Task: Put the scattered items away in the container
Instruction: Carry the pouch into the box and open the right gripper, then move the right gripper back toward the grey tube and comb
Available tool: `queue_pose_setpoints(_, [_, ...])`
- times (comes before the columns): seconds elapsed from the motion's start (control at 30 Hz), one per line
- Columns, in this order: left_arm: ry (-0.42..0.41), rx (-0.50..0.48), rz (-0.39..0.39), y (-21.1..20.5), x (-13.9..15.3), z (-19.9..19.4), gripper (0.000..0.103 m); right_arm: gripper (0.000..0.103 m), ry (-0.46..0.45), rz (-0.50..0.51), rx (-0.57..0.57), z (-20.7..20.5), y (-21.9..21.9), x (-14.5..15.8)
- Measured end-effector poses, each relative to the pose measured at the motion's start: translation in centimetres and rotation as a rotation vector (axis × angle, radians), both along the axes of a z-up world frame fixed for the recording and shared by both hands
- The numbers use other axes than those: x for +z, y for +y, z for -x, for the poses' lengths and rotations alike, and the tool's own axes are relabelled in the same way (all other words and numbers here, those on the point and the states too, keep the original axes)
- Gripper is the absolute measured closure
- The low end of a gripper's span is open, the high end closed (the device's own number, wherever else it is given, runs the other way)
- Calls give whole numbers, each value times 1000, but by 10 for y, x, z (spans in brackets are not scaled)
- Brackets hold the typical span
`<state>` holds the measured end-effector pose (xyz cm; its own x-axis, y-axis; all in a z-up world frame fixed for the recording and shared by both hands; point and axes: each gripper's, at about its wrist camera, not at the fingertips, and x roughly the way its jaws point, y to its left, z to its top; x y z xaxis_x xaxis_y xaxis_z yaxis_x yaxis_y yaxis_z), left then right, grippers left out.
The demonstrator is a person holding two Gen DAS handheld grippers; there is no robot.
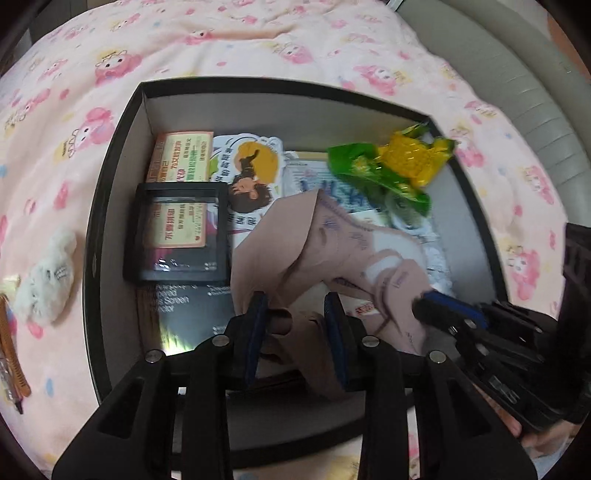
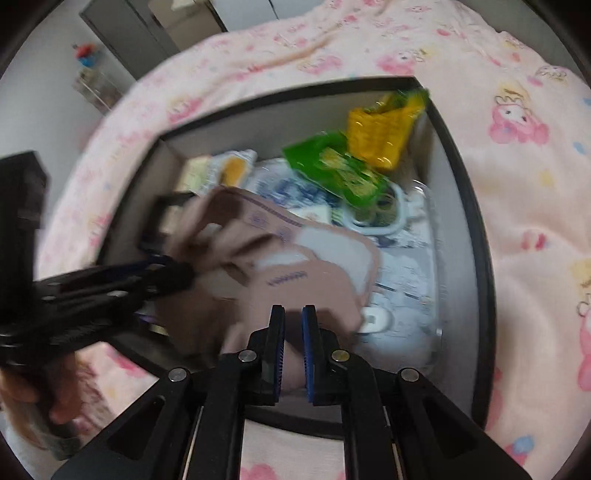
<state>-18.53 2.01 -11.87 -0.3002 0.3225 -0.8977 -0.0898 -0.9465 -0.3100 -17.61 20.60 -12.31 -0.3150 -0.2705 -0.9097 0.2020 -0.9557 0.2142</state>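
While a pinkish-brown cloth pouch (image 1: 332,254) hangs low over the near half of the black box (image 1: 110,192) on the bedspread (image 1: 74,110), the right gripper (image 2: 293,314) pinches it, the left gripper (image 1: 295,299) stands spread around a fold, so releasing appears next.

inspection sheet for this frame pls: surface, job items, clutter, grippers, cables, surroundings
Surface: pink cartoon-print blanket on a bed.
Job's things: black box holds a black frame, cards, green and yellow snack packets and a pink cloth pouch; white plush toy lies outside on the blanket.
Clutter: orange-trimmed item at the left edge, unclear.
Grippers: left gripper open, pouch between its jaws; right gripper shut on the pouch.
Cables: nothing seen.
Surroundings: grey cabinet, blurred.
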Motion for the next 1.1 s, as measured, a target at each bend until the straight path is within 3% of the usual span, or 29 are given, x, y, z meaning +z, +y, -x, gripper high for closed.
queue_pose_setpoints(0.07, [57,-14,-13,1,12,-12,72,96,22,12,-25,-5,2,11])
queue_pose_setpoints(0.17, [142,-22,-30,2,33,-30,72,94,138,15,-44,-24,-6,44])
queue_pose_setpoints(0.23, [181,-9,-56,2,45,-40,71,87,222,-1,-27,-39,-15,64])
queue_pose_setpoints(0.3, [226,4,-62,1,59,-54,71,71,265,-13,-42,-48,-19,73])
queue_pose_setpoints(0.33, [240,7,-54,1,63,-57,70,69,280,-23,-58,-53,-21,75])
queue_pose_setpoints(0.8, [297,-49,-37,-37,105,-133,71,69,310,35,-24,-127,-69,103])
queue_pose_setpoints(0.93, [313,-12,-35,-79,118,-156,71,69,325,32,65,-138,-112,119])
queue_pose_setpoints(1.1, [299,83,-30,-145,113,-181,72,69,303,73,192,-151,-179,114])
